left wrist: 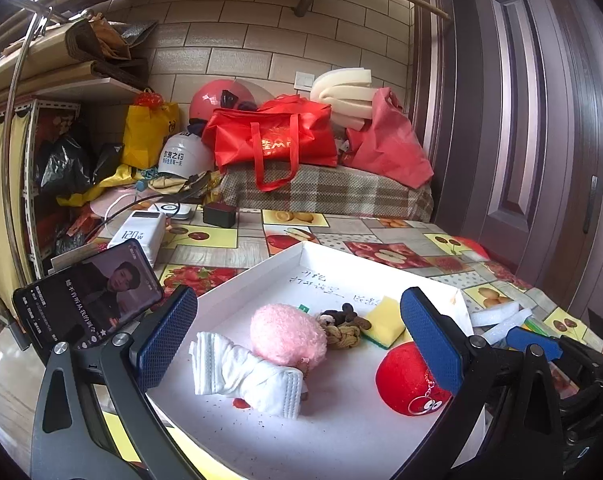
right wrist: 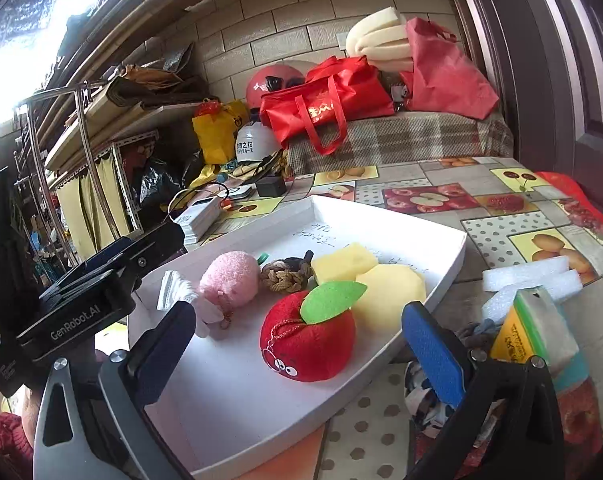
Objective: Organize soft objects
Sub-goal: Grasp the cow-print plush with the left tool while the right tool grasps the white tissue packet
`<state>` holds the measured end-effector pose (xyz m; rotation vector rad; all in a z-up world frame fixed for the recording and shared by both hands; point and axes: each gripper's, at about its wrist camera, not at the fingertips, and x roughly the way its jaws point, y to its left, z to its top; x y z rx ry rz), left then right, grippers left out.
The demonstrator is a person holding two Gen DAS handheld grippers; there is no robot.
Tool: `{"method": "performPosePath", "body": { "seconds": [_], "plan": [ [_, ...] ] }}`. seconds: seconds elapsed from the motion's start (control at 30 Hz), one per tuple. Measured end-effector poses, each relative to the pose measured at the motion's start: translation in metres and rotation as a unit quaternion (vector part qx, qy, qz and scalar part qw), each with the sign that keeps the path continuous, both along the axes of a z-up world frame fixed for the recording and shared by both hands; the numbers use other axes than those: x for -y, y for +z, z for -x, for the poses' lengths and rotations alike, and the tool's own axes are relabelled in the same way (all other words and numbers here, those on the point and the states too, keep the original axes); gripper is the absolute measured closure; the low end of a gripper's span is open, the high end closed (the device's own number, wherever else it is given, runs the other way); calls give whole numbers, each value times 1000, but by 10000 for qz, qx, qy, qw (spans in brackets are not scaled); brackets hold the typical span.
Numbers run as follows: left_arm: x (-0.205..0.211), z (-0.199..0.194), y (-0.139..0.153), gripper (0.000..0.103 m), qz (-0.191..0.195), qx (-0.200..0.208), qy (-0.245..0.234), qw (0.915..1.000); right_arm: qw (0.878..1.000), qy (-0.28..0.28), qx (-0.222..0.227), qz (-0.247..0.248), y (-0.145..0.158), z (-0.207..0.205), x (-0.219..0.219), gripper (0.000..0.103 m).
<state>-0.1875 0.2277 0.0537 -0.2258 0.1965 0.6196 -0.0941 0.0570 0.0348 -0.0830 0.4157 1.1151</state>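
Note:
A white tray (left wrist: 285, 268) (right wrist: 441, 280) holds a pink plush (left wrist: 287, 334) (right wrist: 229, 278), a rolled white cloth (left wrist: 245, 372) (right wrist: 177, 288), a knotted rope toy (left wrist: 341, 334) (right wrist: 285, 276), yellow sponges (left wrist: 383, 322) (right wrist: 343, 262) and a red plush apple (left wrist: 409, 380) (right wrist: 307, 332). My left gripper (left wrist: 299, 356) is open over the tray, empty. My right gripper (right wrist: 297, 356) is open around the apple's near side, not touching it. White foam strips (right wrist: 529, 276) and a packaged sponge (right wrist: 533, 328) lie right of the tray.
A phone (left wrist: 89, 296) on a stand and a power bank (left wrist: 139, 236) stand left of the tray. Red bags (left wrist: 273, 140) and helmets sit at the back on a plaid cover. A dark door (left wrist: 541, 120) is on the right. A patterned cloth (right wrist: 425, 396) lies by the right finger.

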Motion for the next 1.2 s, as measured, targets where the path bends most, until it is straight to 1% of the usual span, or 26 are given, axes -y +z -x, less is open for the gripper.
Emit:
{"method": "performPosePath", "body": {
  "seconds": [0.07,0.1,0.13,0.17,0.23,0.33,0.37,0.43,0.5,0.57,0.67,0.73,0.77,0.8,0.87,0.93,0.97,1.0,1.07,1.13,1.2],
  "plan": [
    [10,-6,0,0,-91,-112,-221,9997,9991,-103,409,-47,5,3,19,0],
    [17,-9,0,0,-153,-175,-362,9991,9984,-197,538,-39,6,0,28,0],
    [25,-13,0,0,-247,-245,-503,9981,9979,-313,568,-30,7,-5,39,0],
    [34,-16,1,0,-350,-310,-646,9968,9978,-441,501,-44,7,-14,51,0],
    [52,-24,1,0,-493,-420,-995,9929,9969,-749,205,-77,5,-41,75,0],
    [79,-37,1,1,-512,-565,-1515,9855,9926,-1194,-182,101,0,-83,105,0],
    [90,-43,0,1,-516,-642,-1710,9818,9918,-1226,-275,221,-2,-95,111,0],
    [110,-55,0,1,-557,-795,-2030,9744,9921,-1022,-406,607,-7,-110,117,0],
    [127,-65,0,1,-543,-840,-2253,9691,9911,-734,-432,1019,-14,-112,116,0],
    [135,-72,0,1,-422,-858,-2432,9653,9911,-565,-342,1152,-16,-107,115,0],
    [140,-78,-1,1,-416,-1003,-2417,9643,9932,-601,-25,995,-11,-98,116,0],
    [140,-76,0,1,-407,-949,-2394,9654,9955,-579,-15,752,-7,-97,118,1],
    [140,-75,-1,1,-392,-938,-2366,9663,9965,-524,-104,639,-6,-98,116,6],
    [140,-75,-2,1,-367,-966,-2357,9663,9973,-432,-194,570,-6,-98,111,15],
    [141,-78,-4,1,-350,-1101,-2342,9653,9980,-253,-233,539,-6,-95,98,23],
    [142,-81,-5,5,-389,-1247,-2158,9677,9983,-157,-164,546,-5,-90,86,33],
    [141,-84,-7,6,-332,-1310,-2088,9686,9981,-146,-129,582,-5,-89,81,39],
    [138,-86,-8,6,-229,-1366,-2059,9687,9974,-186,-141,676,-6,-91,76,41],
    [132,-88,-11,6,-59,-1402,-2102,9675,9963,-165,-393,744,-11,-99,72,41],
    [134,-85,-10,6,-118,-1347,-2094,9684,9972,-165,-536,500,-9,-103,81,41],
    [138,-82,-8,6,-242,-1285,-2071,9696,9982,-205,-499,257,-5,-101,90,41]
  ]
}}
